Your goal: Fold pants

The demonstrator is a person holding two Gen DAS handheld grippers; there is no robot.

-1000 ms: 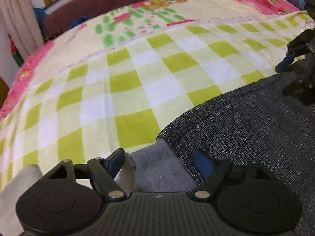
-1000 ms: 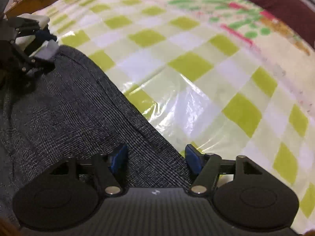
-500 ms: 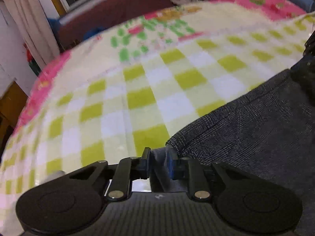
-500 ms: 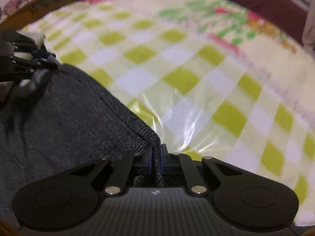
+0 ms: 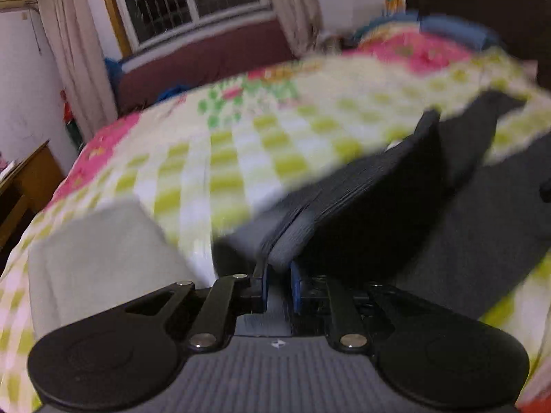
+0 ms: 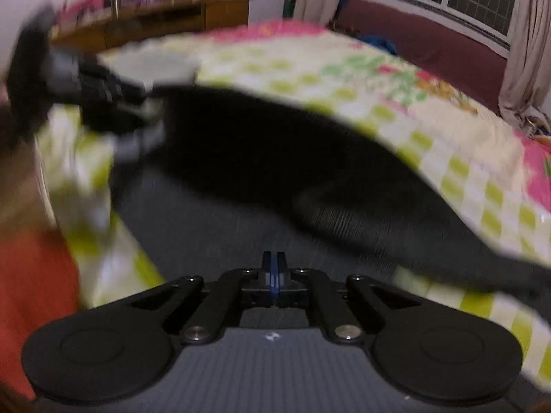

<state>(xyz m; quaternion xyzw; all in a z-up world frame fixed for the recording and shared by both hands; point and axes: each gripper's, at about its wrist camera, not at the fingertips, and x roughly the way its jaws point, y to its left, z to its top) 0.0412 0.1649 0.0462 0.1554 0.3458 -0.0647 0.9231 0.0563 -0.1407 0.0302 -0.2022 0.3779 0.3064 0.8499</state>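
Left wrist view: left gripper (image 5: pixel 278 285) clamped the pants (image 5: pixel 372 206) edge above the bedspread (image 5: pixel 224 158); right gripper (image 6: pixel 272 275) stood closed, its hold on the cloth unclear. Soft, limp cloth; grip hems.

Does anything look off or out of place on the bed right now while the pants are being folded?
Nothing looks damaged or spilled. The dark grey pants are lifted off the checkered bedspread at one end, pinched by the left gripper. The right gripper is shut; whether it holds fabric is unclear. A pale folded cloth lies beside them. The view is motion-blurred.
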